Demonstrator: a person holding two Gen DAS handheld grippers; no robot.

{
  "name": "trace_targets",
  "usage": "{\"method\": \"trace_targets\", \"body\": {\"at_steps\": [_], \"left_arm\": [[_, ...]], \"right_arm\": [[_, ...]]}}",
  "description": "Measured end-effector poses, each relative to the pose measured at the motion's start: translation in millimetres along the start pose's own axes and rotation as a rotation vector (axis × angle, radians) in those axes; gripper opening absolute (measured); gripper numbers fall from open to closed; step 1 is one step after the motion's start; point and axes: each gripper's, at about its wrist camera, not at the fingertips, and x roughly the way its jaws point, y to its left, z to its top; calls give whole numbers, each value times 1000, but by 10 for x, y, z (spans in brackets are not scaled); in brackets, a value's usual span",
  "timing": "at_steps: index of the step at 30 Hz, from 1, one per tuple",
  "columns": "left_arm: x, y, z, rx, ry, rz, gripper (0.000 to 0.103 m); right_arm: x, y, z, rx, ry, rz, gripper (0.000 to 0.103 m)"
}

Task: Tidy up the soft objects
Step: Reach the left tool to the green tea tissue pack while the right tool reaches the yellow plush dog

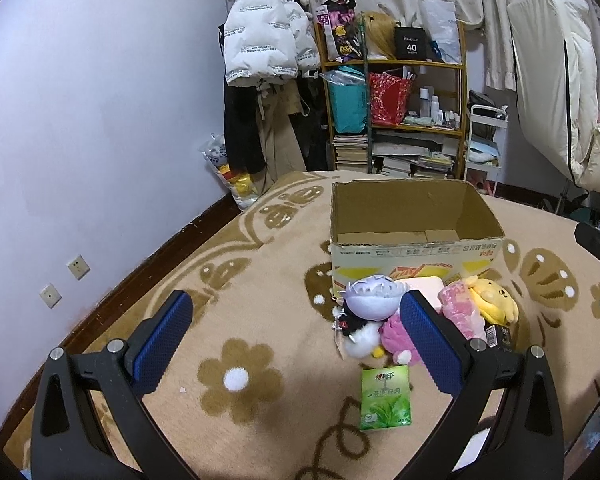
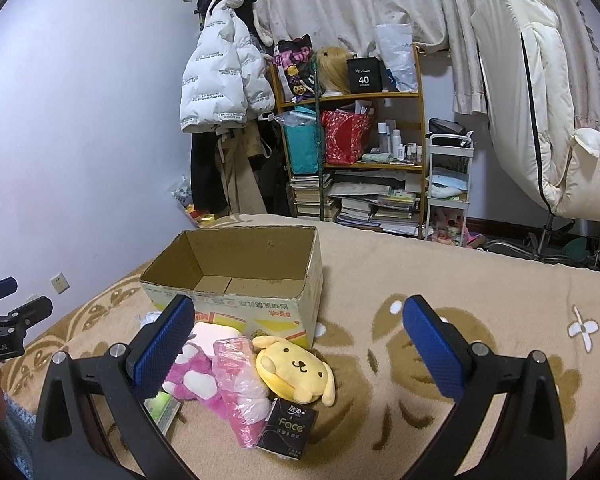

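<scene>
An open, empty cardboard box stands on the beige flowered blanket; it also shows in the right wrist view. In front of it lies a pile of soft things: a lilac-haired doll, a yellow dog plush, a pink plush, a pink plastic-wrapped pack, a black tissue pack and a green tissue pack. My left gripper is open and empty, hovering left of the pile. My right gripper is open and empty above the pile.
A wooden shelf with books, bags and bottles stands at the back beside hanging coats. A white cart and a cream folded chair are at the right. The wall runs along the bed's left edge.
</scene>
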Motion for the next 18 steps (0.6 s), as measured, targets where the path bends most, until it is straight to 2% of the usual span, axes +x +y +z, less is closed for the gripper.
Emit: {"method": "trace_targets", "body": {"at_steps": [8, 18], "left_arm": [[162, -63, 21, 14, 84, -31, 102], [516, -276, 28, 36, 183, -67, 102]], "right_arm": [[74, 3, -18, 2, 27, 10, 103], [387, 33, -64, -14, 104, 13, 103]]}}
